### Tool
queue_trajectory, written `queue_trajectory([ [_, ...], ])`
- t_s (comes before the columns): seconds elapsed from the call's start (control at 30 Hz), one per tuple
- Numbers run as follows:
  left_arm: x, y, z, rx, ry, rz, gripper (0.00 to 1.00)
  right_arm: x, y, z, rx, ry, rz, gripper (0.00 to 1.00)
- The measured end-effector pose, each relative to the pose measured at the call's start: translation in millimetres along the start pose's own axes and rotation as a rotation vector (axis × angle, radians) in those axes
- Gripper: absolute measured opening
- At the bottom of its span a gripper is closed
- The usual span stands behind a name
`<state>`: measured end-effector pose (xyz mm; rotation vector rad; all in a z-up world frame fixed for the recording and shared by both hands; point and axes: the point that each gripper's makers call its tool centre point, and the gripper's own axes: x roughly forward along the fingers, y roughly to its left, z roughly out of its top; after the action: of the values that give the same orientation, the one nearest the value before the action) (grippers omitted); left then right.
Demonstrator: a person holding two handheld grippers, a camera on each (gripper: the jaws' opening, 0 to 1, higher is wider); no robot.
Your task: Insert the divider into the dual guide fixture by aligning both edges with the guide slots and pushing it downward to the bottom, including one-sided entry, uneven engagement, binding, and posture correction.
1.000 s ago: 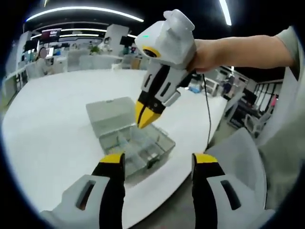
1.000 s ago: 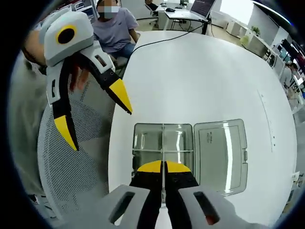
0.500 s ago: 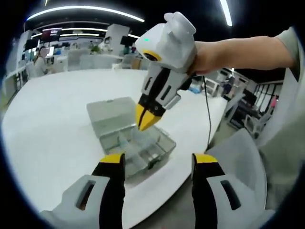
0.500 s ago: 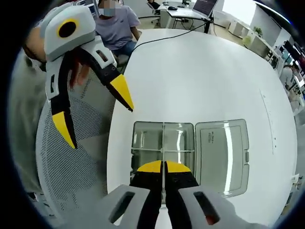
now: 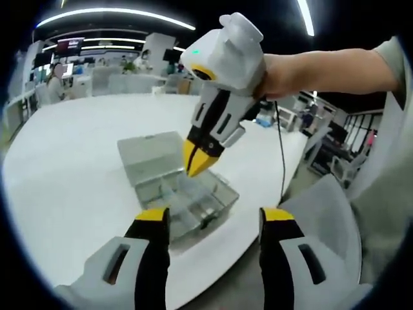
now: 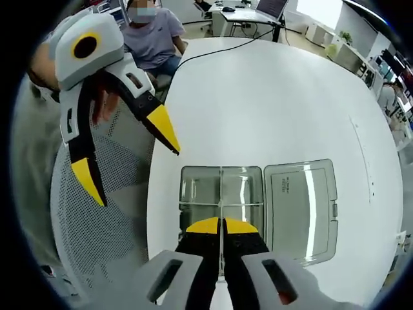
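Observation:
A clear plastic compartment box (image 6: 200, 190) lies on the white table with its lid (image 6: 303, 206) folded open to the right. My right gripper (image 6: 221, 226) is shut on a thin clear divider (image 6: 221, 194), seen edge-on over the box's middle line. In the left gripper view, the right gripper (image 5: 197, 163) points its yellow tips down, just above the box (image 5: 193, 197) and beside the lid (image 5: 145, 155). My left gripper (image 5: 214, 216) is open and holds nothing, hanging off the table's near edge. The right gripper view has the left gripper (image 6: 129, 161) open, to the left of the table.
The round white table (image 6: 271, 97) has bare surface around the box. A mesh chair (image 6: 97, 219) stands by the table's left edge, and a seated person (image 6: 151, 32) is beyond it. A black cable (image 6: 213, 48) trails across the far side.
Nothing has visibly moved apart from a slight shift of both views. The right gripper still holds the divider over the box and the left stays open.

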<state>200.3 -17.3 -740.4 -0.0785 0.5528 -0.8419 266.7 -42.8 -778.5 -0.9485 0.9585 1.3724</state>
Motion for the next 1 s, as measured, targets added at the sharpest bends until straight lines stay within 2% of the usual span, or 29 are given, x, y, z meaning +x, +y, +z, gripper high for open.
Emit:
queue_trajectory([
  [0.13, 0.0, 0.6, 0.2, 0.0, -0.001, 0.0, 0.53, 0.3, 0.5, -0.2, -0.005, 0.001, -0.005, 0.0],
  [0.2, 0.0, 1.5, -0.1, -0.002, -0.002, 0.001, 0.53, 0.5, 1.6, -0.6, 0.024, -0.002, 0.0, 0.0],
  [0.43, 0.7, 3.3, -3.1, -0.002, 0.0, 0.001, 0.52, 1.4, 2.8, -1.7, -0.015, -0.01, -0.001, 0.0],
  [0.57, 0.7, 1.2, -2.6, -0.002, 0.002, 0.0, 0.52, 1.4, 2.9, -1.1, 0.009, -0.022, -0.005, 0.0],
  [0.77, 0.3, 4.1, -2.5, 0.002, 0.003, 0.002, 0.52, 7.5, 2.8, -11.5, 0.017, -0.027, -0.013, 0.0],
  [0.83, 0.1, 4.4, -2.0, 0.003, 0.002, 0.003, 0.52, 7.2, 3.2, -10.7, 0.004, -0.047, -0.014, 0.0],
  [1.0, -0.3, 2.4, -1.2, 0.006, 0.006, 0.001, 0.52, 8.5, 1.9, -12.1, 0.001, -0.046, -0.014, 0.0],
])
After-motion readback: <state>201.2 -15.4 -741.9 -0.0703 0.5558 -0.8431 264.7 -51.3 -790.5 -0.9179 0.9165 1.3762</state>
